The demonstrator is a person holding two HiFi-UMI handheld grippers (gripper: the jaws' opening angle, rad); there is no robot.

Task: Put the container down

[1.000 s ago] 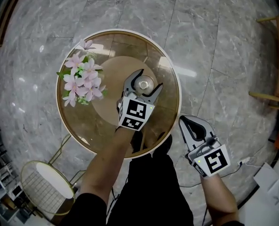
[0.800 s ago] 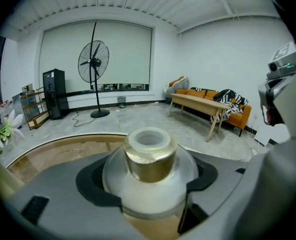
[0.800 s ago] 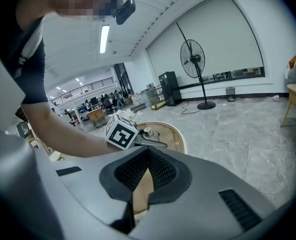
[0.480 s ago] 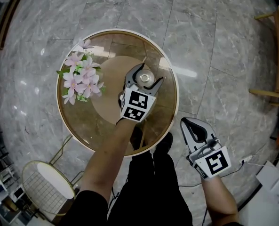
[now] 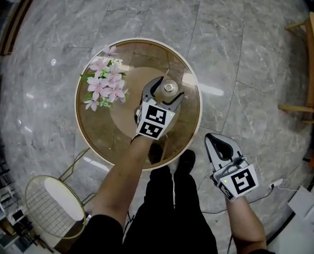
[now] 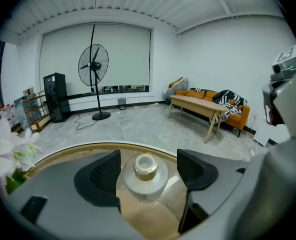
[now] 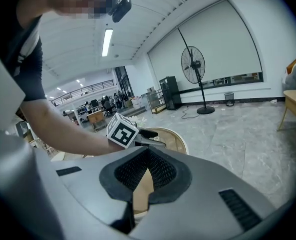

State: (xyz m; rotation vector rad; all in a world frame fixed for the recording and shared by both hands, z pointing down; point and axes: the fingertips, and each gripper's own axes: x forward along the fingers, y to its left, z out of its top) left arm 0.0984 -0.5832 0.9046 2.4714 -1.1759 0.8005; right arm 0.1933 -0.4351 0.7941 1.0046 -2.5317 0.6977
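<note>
Here, one container, one table, left gripper, right gripper

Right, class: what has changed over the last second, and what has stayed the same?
The left claw lowered the container onto the table and let go: its jaws now stand apart, with a gap on each side. It also drew back slightly, so the container sits nearer the jaw tips. The right claw stayed shut beside the table, and the flowers stayed put.
</note>
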